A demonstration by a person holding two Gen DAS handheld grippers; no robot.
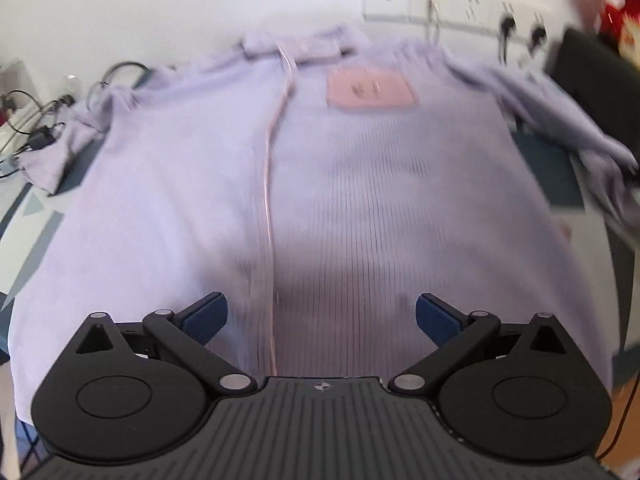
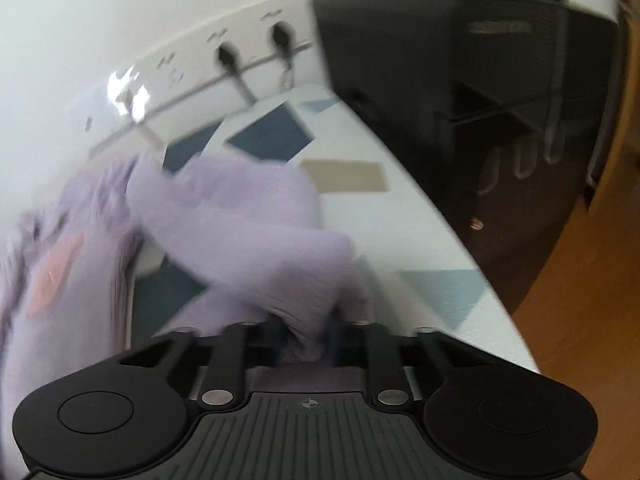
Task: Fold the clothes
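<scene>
White wall sockets [image 1: 472,4] are seen behind the patterned worktop [image 2: 420,240], where the lilac sweater [image 1: 320,184] is spread flat. Its sleeve [image 2: 256,240] is pinched in the right gripper [image 2: 308,340] (thinly, it seems), so slippage or dragging of the body could be caused; the left gripper [image 1: 320,316] is held wide apart above the hem, empty.

Flat table [image 2: 404,236] w/ white top, patterned w/ dark blue, pale blue & tan angular patches; runs back to white wall, ends at a straight edge on right in right wrist view. Lilac ribbed garment [image 1: 320,184] spread flat across most of it, pink patch [image 1: 370,89] on chest, thin pink stripe down front. One sleeve [image 2: 256,216] bunched & rumpled over blue patches nr right edge, other sleeve crumpled at far left. Tangle of dark cables [image 1: 36,128] on top at far left, just beside that sleeve. Blurred throughout.
</scene>
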